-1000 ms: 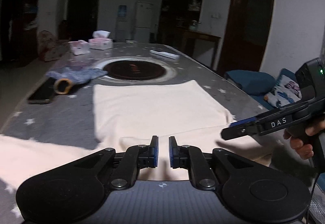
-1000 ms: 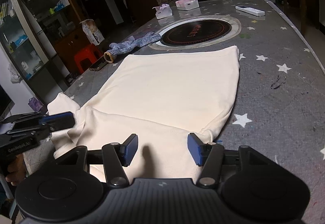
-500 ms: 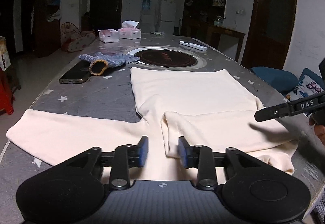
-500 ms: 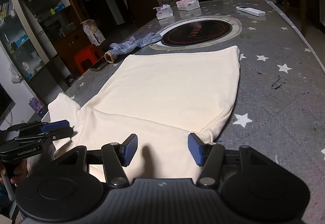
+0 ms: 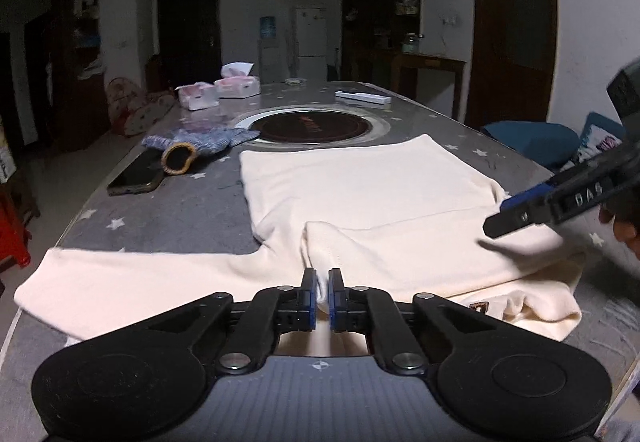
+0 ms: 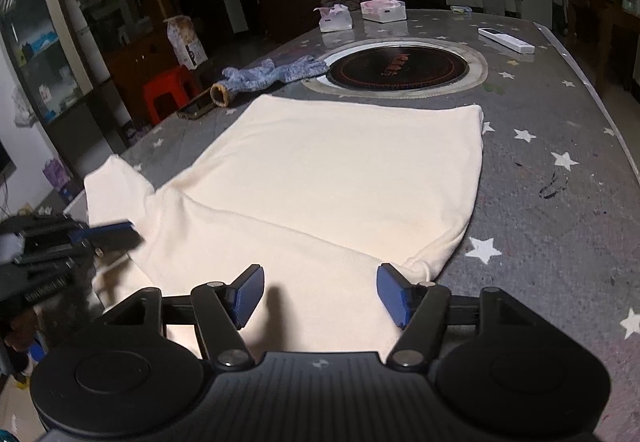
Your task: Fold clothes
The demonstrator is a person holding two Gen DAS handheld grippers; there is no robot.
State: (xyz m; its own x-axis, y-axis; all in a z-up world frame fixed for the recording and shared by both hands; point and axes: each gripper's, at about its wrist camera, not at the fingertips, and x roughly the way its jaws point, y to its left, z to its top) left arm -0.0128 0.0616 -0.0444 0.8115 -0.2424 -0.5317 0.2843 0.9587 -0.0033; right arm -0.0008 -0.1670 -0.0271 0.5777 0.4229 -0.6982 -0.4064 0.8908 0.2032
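A cream long-sleeved top (image 5: pixel 360 197) lies flat on the grey star-patterned table (image 5: pixel 180 209). One sleeve (image 5: pixel 140 274) stretches out to the left; the other is folded across the body (image 6: pixel 328 177). My left gripper (image 5: pixel 322 288) is shut on a fold of the top at its near edge. My right gripper (image 6: pixel 320 294) is open and empty, just above the near part of the top. It also shows at the right of the left wrist view (image 5: pixel 520 211). The left gripper shows at the left of the right wrist view (image 6: pixel 108 232).
A round black hotplate (image 5: pixel 310 125) is set in the table beyond the top. A blue knit glove (image 5: pixel 200 139) and a dark phone (image 5: pixel 138 175) lie at the left. Two tissue boxes (image 5: pixel 236 85) and a white remote (image 5: pixel 362 96) sit at the far end.
My left gripper opened about half a second ago and has now closed on a fold of the top's near edge. My right gripper stayed open and hardly moved.
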